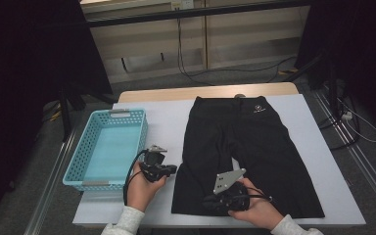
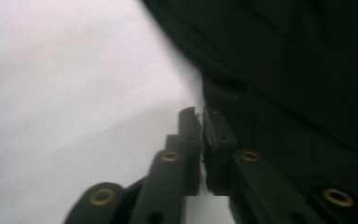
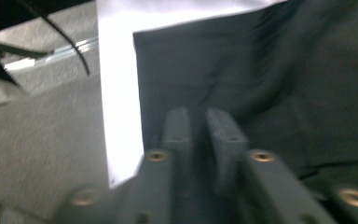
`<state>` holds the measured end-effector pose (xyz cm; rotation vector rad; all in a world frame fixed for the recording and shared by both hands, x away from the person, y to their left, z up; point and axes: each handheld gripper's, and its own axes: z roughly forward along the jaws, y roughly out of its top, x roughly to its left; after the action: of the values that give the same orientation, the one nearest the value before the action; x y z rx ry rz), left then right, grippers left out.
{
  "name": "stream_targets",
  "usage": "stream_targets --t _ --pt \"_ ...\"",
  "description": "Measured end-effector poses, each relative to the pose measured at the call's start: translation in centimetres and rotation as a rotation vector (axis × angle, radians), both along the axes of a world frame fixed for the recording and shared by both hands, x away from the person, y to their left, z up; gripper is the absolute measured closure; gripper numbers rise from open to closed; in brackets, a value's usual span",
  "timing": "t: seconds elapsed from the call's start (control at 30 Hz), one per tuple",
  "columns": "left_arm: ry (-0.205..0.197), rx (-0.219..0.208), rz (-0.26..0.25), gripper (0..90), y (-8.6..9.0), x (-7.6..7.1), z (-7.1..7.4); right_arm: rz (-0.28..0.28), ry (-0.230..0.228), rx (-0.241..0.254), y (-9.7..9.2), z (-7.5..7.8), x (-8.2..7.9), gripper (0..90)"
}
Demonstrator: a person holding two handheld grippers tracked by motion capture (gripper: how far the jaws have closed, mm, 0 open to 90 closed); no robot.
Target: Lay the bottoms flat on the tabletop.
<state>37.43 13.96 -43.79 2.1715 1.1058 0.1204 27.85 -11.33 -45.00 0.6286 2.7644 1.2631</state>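
Shorts (image 1: 247,147) lie flat across the middle of the high view on the white mat (image 1: 318,147), legs toward me, I judge for folding; the blue basket (image 1: 106,147) waits at left. My left gripper (image 2: 200,116), at the garment's outer edge, is all but closed, a sliver of gap. My right gripper (image 3: 198,121), lower centre, shows a narrow gap with dark cloth between; whether it pinches, I cannot tell.

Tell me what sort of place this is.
Probably a lab or workshop set up for recording, not a home: black curtains flank the table, loose cables trail over the floor, and metal rails run beside the table.
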Motion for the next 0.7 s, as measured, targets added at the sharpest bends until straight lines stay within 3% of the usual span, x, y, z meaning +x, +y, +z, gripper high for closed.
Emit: stream_targets --t 0.13,0.3,0.57,0.7 --pt "-0.032 0.005 -0.003 73.4 -0.1 0.0 0.1 -0.051 -0.035 0.041 -0.2 0.5 0.3 61.8" --pt "-0.098 0.031 -0.015 51.7 -0.1 0.2 0.1 -0.117 -0.076 0.044 0.0 0.3 0.7 44.6" --pt "-0.119 0.019 -0.024 30.9 0.0 0.6 -0.2 -0.16 -0.098 0.035 1.4 0.0 0.9 30.7" --pt "-0.136 0.011 -0.025 25.8 0.0 0.6 -0.2 -0.185 -0.101 0.039 1.9 -0.3 1.1 26.8"
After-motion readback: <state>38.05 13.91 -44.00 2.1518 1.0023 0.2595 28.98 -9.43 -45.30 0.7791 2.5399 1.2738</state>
